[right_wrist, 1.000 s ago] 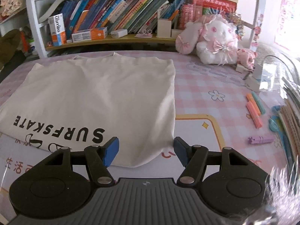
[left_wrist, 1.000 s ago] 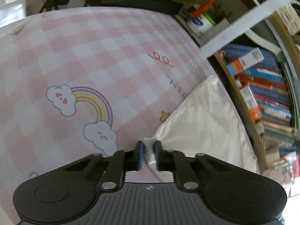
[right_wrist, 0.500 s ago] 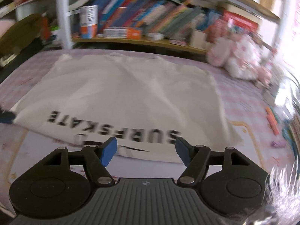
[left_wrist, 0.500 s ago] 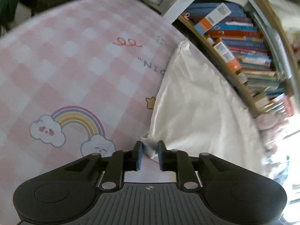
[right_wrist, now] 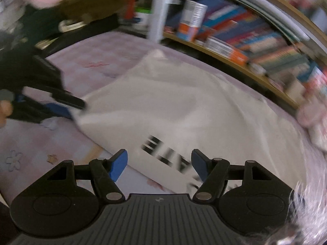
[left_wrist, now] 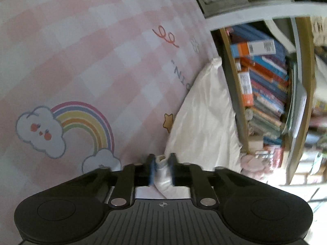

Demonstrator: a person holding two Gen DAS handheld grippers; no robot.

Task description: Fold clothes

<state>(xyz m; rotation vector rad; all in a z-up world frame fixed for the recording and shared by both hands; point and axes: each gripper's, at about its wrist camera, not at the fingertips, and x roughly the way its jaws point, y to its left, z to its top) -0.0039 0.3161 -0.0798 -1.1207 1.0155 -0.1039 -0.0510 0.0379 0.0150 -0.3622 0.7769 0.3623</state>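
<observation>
While our left gripper (left_wrist: 161, 166) pinches a corner of the cream garment (right_wrist: 184, 110) at lower centre, our right gripper (right_wrist: 159, 163) hangs spread and empty, no fold yet made.

Our left claw (left_wrist: 161, 168) has just been closing and now pinches a bunched corner of the cream T-shirt (left_wrist: 206, 120) between its blue pads (left_wrist: 151, 169). The shirt lies on the pink checked table (left_wrist: 85, 47), beside a printed rainbow (left_wrist: 85, 122). A bookshelf (left_wrist: 263, 94) stands beyond it.
</observation>
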